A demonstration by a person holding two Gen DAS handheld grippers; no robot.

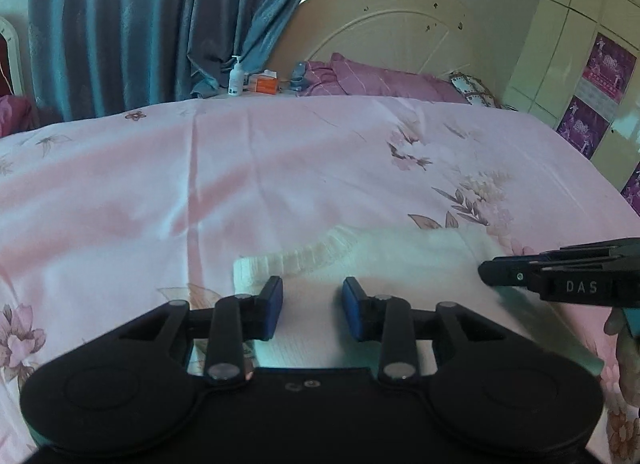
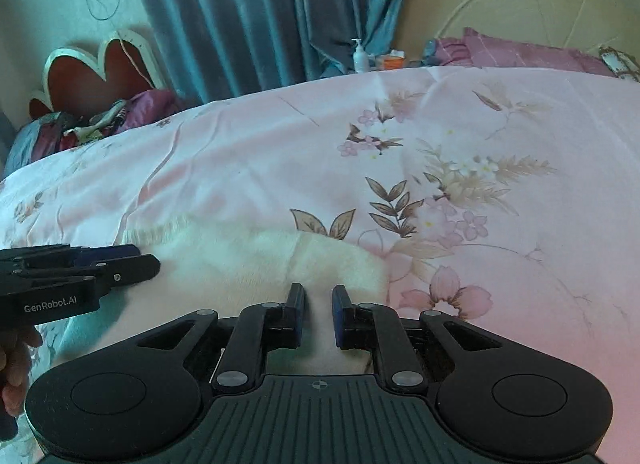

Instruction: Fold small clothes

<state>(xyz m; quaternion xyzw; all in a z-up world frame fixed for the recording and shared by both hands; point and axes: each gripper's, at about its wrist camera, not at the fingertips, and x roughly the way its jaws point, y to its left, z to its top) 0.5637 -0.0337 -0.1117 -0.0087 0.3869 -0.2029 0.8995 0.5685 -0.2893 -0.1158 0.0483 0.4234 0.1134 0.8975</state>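
Note:
A white knitted garment (image 1: 400, 260) lies on the pink floral bedsheet (image 1: 240, 184), its ribbed edge (image 1: 304, 256) facing the far side. My left gripper (image 1: 312, 284) hovers over the garment's left part, its blue pads apart with cloth showing in the gap but not pinched. In the right wrist view the same garment (image 2: 240, 252) lies under my right gripper (image 2: 319, 292), whose pads stand close together on a fold of the white cloth. Each gripper shows in the other's view: the right gripper (image 1: 492, 272) from the side and the left gripper (image 2: 152, 264) likewise, with a hand below it.
The bedsheet (image 2: 480, 144) stretches wide beyond the garment. Purple pillows (image 1: 380, 76) and a cream headboard (image 1: 392, 24) are at the far end, with a pump bottle (image 1: 237, 76) and an orange box (image 1: 264, 82) beside blue curtains (image 1: 120, 24). A wardrobe (image 1: 580, 64) stands at right.

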